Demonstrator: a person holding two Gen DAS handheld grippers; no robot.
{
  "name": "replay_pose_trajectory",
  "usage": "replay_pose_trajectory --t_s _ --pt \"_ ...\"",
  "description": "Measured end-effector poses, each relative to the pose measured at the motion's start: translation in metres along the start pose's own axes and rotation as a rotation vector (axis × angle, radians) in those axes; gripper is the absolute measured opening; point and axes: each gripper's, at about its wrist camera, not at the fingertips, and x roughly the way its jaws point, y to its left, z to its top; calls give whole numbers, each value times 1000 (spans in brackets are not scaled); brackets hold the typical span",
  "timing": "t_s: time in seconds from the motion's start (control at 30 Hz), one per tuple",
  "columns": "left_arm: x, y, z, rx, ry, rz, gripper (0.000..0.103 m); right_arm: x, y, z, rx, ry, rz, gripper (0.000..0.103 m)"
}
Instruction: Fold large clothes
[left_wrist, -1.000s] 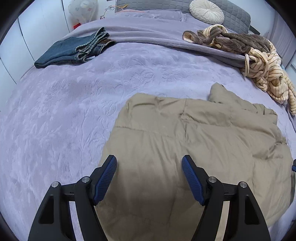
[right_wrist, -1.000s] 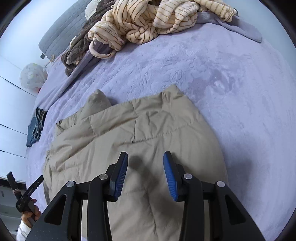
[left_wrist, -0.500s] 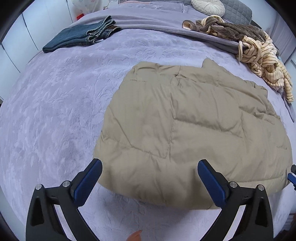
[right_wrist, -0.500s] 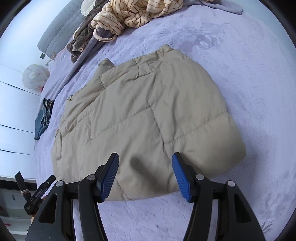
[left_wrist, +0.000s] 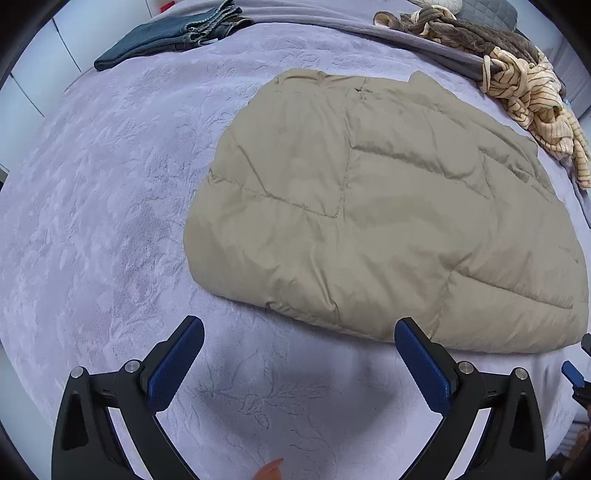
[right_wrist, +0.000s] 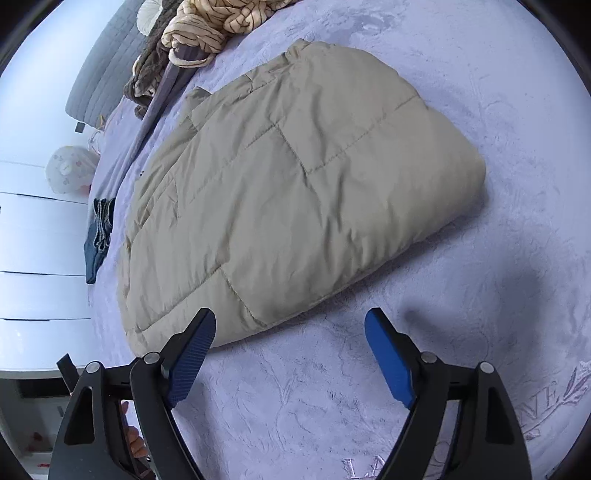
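Observation:
A tan quilted puffer jacket (left_wrist: 376, 206) lies folded flat on the lavender bedspread (left_wrist: 103, 206); the right wrist view shows the same jacket (right_wrist: 295, 184). My left gripper (left_wrist: 299, 328) stands wide open just short of the jacket's near folded edge, with only bedspread between its blue pads. My right gripper (right_wrist: 290, 319) hovers by the jacket's near edge, its jaws still opening and nothing between them. Its left pad (right_wrist: 192, 354) overlaps the jacket's rim in the picture.
Folded blue jeans (left_wrist: 173, 37) lie at the far left of the bed. A heap of striped cream and brown clothes (left_wrist: 517, 74) sits at the far right by a grey headboard (right_wrist: 99, 70). White cabinet doors (right_wrist: 33, 236) line the left side.
Both grippers have drawn back off the jacket toward the near edge of the bed and opened wider. The jacket now lies whole in view, released.

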Motion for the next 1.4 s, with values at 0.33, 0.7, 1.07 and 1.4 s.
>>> replay_pose_trajectory --t_s 0.33,0.7,1.07,1.4 --pt "8 6 0 -32 21 -9 103 18 -8 -3 62 19 80 103" --pt "29 28 7 -138 62 -92 103 31 -32 4 191 56 151 103" --pt "53 78 16 -401 92 -474 103 38 -37 16 279 23 280 103" --pt "94 68 37 -508 64 -556 103 67 -26 34 287 46 358 103"
